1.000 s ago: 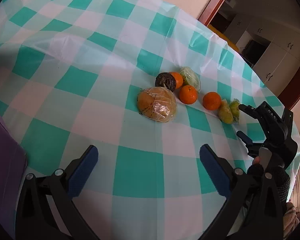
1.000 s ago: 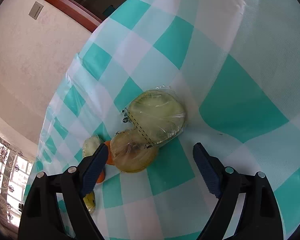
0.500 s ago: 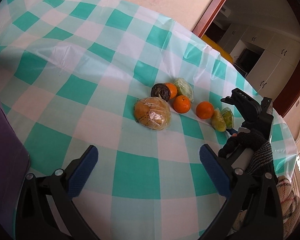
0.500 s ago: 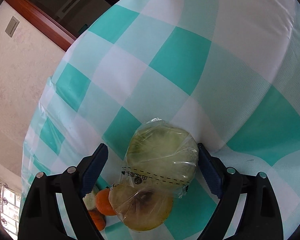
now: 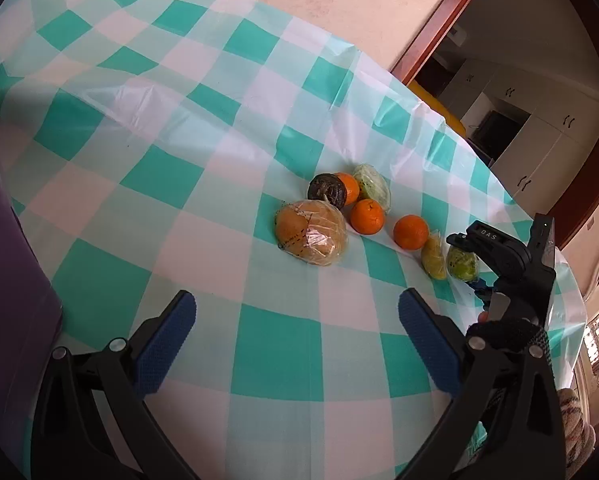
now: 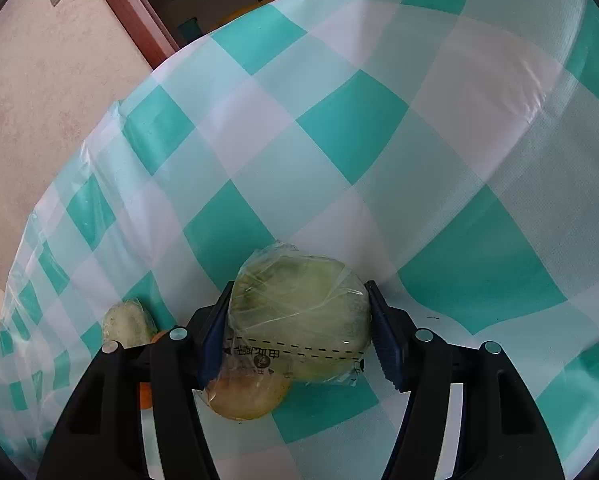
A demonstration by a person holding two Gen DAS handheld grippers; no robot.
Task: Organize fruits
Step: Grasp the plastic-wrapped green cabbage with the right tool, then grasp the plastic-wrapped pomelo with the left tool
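1. Green fruit (image 6: 299,320): film-wrapped, sitting on the counter (image 5: 139,120) at the right end of the fruit row, near the cloth's drop-off edge.
2. Right tool (image 6: 298,300): closed onto the green fruit, one pad against the wrap on each flank at its widest part.
3. Handling, as a judgement: light, roundish and somewhat soft. The film looks slick and loose, so the pads could slide or catch only plastic. Hold across the middle, moderate squeeze.
4. Yellow fruit (image 6: 247,396) lies touching it on the near-left side (cannot tell whether both share one bag). If they do, lifting one would drag the other.
5. Outward along the row: two oranges (image 5: 410,232), (image 5: 366,216), then a large wrapped fruit (image 5: 311,232), a dark fruit (image 5: 327,192), a third orange (image 5: 349,188) and a pale wrapped item (image 5: 373,190), clustered close.
6. Left tool (image 5: 297,300): open, holding nothing, above bare cloth short of the large wrapped fruit.
7. Room: wide bare cloth left of and beyond the cluster. The counter edge close to the green fruit is the roll-off risk.
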